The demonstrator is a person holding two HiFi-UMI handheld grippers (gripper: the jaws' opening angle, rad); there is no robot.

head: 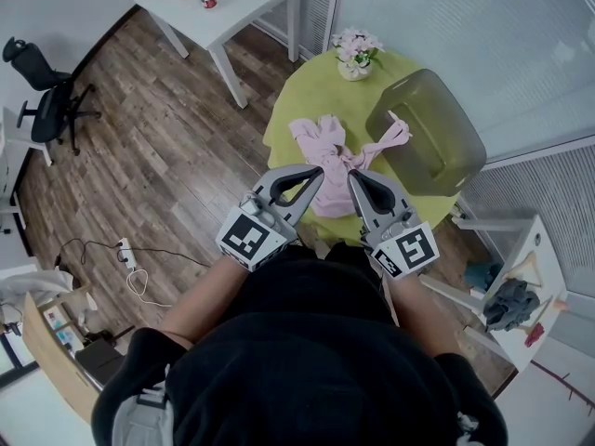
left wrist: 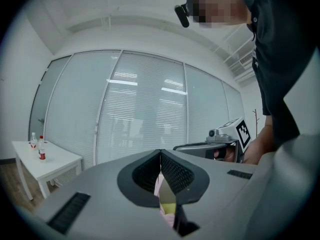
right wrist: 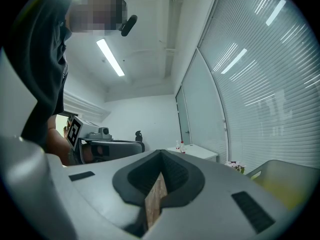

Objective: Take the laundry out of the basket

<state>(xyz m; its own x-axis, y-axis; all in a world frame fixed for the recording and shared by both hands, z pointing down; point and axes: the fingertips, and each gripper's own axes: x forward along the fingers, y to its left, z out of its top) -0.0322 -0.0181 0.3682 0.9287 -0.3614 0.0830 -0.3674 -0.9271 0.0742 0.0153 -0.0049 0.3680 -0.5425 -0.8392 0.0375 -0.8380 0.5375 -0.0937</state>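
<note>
With jaws closed on nothing, the left gripper and right gripper point at the pink garment, which lies just beyond them on the green table and stretches right to the basket, nearer the right one.

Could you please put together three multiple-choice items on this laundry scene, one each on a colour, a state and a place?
1. What colour is the basket?
A. red
B. olive green
C. blue

2. How do the jaws of the left gripper and the right gripper stand?
A. both wide apart
B. both together, empty
C. both clamped on cloth

3. Where is the pink garment?
A. hanging from the left gripper
B. wholly inside the basket
C. spread on the round green table

Answers:
1 B: its wall shows olive green in the head view.
2 B: each gripper view shows the pads meeting with nothing between them.
3 C: it lies on the tabletop beside the basket.
</note>
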